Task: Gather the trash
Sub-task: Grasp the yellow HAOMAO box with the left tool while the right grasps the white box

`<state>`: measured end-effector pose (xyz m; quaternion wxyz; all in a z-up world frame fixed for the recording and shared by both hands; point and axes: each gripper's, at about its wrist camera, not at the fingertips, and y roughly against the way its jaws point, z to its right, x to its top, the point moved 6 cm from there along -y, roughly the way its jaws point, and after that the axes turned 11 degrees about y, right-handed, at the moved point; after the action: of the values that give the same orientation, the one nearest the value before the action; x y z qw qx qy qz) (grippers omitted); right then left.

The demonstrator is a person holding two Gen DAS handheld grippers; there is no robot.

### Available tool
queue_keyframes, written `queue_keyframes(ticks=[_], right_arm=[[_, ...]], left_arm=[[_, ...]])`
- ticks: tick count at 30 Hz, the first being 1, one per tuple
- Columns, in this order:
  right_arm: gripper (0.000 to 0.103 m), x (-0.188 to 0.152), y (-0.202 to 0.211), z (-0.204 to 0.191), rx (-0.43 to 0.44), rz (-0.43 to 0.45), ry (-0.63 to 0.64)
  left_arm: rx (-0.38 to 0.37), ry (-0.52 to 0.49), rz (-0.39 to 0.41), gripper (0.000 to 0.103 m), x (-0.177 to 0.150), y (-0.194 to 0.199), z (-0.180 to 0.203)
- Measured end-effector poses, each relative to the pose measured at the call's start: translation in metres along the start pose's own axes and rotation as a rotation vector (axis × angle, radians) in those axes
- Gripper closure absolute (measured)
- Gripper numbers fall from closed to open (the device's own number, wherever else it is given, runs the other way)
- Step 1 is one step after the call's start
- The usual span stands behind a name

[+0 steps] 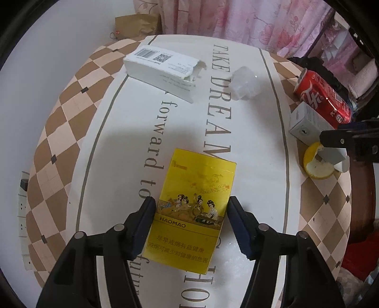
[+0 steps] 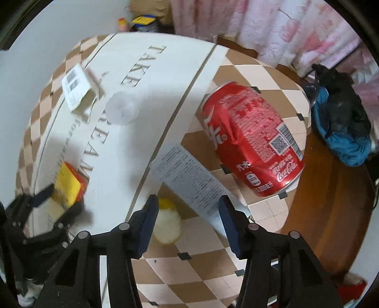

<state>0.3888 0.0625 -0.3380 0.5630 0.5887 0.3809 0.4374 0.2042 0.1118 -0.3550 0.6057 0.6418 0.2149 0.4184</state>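
Note:
A yellow cigarette pack sits between the fingers of my left gripper; the jaws touch both its sides, closed on it. It shows blurred in the right wrist view. My right gripper is open, above a lemon peel and the end of a small grey box. A dented red cola can lies beyond on its side. A torn white carton and a crumpled clear plastic piece lie farther back on the table.
The round table has a checked cloth with a white lettered centre. Pink curtains hang behind. A brown paper bag stands on the floor. A blue and black bundle lies on the wooden floor at right.

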Motion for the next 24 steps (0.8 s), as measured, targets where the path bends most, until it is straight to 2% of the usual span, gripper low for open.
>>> queue_keyframes(ticks=[3,6,11,14,16,20,23,24], right_arm=[[0.038,0.004,-0.001,0.002,-0.127,0.003,0.062],[0.035,0.008,-0.005,0.004,-0.145,-0.001,0.064],[0.035,0.011,-0.017,0.013,-0.089,-0.023,0.020],[0.045,0.009,-0.022,0.016,-0.032,-0.043,-0.022],[0.058,0.007,-0.019,0.015,-0.009,-0.040,-0.042],[0.060,-0.009,-0.007,0.020,0.071,-0.043,-0.177],[0.059,-0.036,-0.004,0.026,0.165,-0.064,-0.303],[0.053,-0.043,-0.006,0.026,0.200,-0.072,-0.327]], left_arm=[[0.008,0.004,-0.004,0.044,-0.003,0.000,0.001],[0.017,0.004,-0.008,0.044,-0.004,-0.002,0.002],[0.032,0.001,-0.009,0.044,-0.002,-0.004,0.004],[0.033,-0.008,-0.009,0.044,-0.003,-0.005,0.005],[0.034,-0.012,-0.008,0.044,-0.003,-0.006,0.005],[0.038,-0.013,-0.015,0.044,-0.006,-0.005,0.005],[0.036,-0.011,-0.017,0.044,-0.009,-0.004,0.005],[0.036,-0.008,-0.018,0.044,-0.011,-0.004,0.005]])
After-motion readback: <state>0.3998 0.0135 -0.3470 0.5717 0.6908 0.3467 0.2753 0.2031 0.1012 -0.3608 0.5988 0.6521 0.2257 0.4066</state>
